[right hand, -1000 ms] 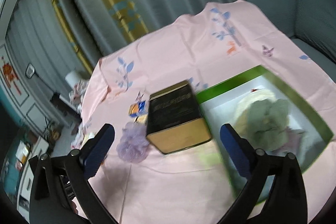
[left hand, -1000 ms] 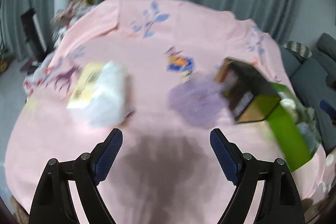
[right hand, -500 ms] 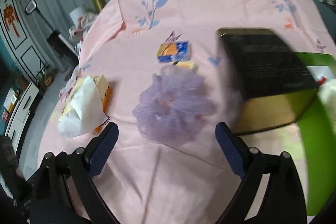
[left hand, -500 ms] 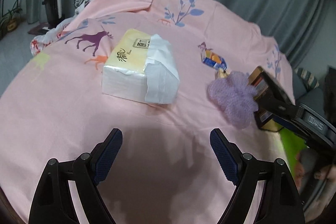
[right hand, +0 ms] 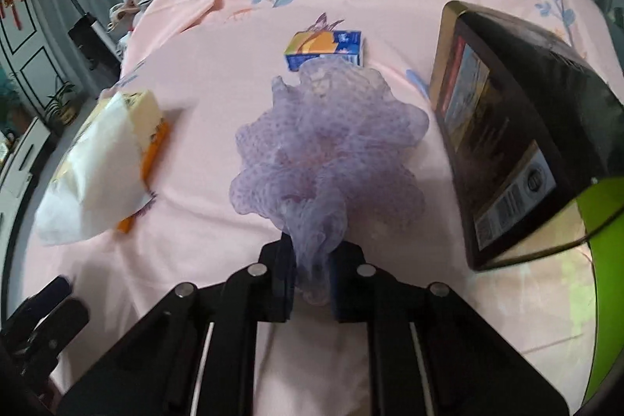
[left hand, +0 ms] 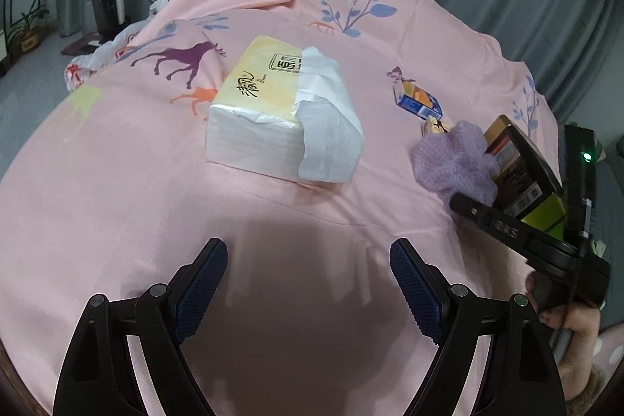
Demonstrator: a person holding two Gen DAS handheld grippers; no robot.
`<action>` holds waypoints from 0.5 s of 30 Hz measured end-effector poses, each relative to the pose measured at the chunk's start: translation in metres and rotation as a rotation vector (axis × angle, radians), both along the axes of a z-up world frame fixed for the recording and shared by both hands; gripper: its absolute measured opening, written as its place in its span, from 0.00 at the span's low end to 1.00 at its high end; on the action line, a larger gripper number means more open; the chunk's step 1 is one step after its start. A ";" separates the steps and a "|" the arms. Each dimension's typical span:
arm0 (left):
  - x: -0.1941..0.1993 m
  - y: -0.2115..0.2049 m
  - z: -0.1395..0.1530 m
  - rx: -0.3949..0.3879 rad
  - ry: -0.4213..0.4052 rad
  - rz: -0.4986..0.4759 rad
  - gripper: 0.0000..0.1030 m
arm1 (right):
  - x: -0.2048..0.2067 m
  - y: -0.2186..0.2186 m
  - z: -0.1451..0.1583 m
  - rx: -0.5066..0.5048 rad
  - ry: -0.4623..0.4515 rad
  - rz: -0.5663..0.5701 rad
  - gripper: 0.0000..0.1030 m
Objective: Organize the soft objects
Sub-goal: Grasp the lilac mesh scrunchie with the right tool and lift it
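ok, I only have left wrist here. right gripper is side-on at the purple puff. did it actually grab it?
Observer: Yes. In the right wrist view the right gripper is shut on the purple mesh puff, mesh pinched between the pads.
Operator: What's past that dark box?
Observer: A green bin, its rim right beside the dark box.
Operator: Is the left gripper near the puff?
Observer: No. It shows only at that view's lower-left edge, well clear of the puff.

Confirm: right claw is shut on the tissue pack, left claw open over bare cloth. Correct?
Not quite. The right claw is shut on the purple mesh sponge, not the tissue pack, which lies untouched on the pink cloth; the right wrist view shows it. The left claw is indeed open over bare cloth.
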State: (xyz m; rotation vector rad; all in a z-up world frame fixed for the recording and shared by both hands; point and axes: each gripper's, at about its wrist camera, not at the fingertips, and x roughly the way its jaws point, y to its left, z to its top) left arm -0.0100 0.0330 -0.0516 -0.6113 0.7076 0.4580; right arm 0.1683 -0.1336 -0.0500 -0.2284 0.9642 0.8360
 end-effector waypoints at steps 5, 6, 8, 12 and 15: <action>-0.006 0.001 0.004 0.000 -0.014 0.002 0.83 | -0.026 -0.009 0.026 0.071 0.078 0.093 0.11; -0.007 0.001 0.005 -0.004 -0.018 0.002 0.83 | -0.032 -0.010 0.031 0.078 0.082 0.110 0.11; -0.009 0.003 0.006 -0.021 -0.024 0.004 0.83 | -0.046 -0.014 0.042 0.097 0.088 0.150 0.11; -0.015 0.003 0.010 -0.036 -0.049 0.004 0.83 | -0.070 -0.024 0.049 0.080 0.124 0.232 0.12; -0.018 0.001 0.013 -0.034 -0.058 0.003 0.83 | -0.080 -0.028 0.042 0.036 0.161 0.274 0.17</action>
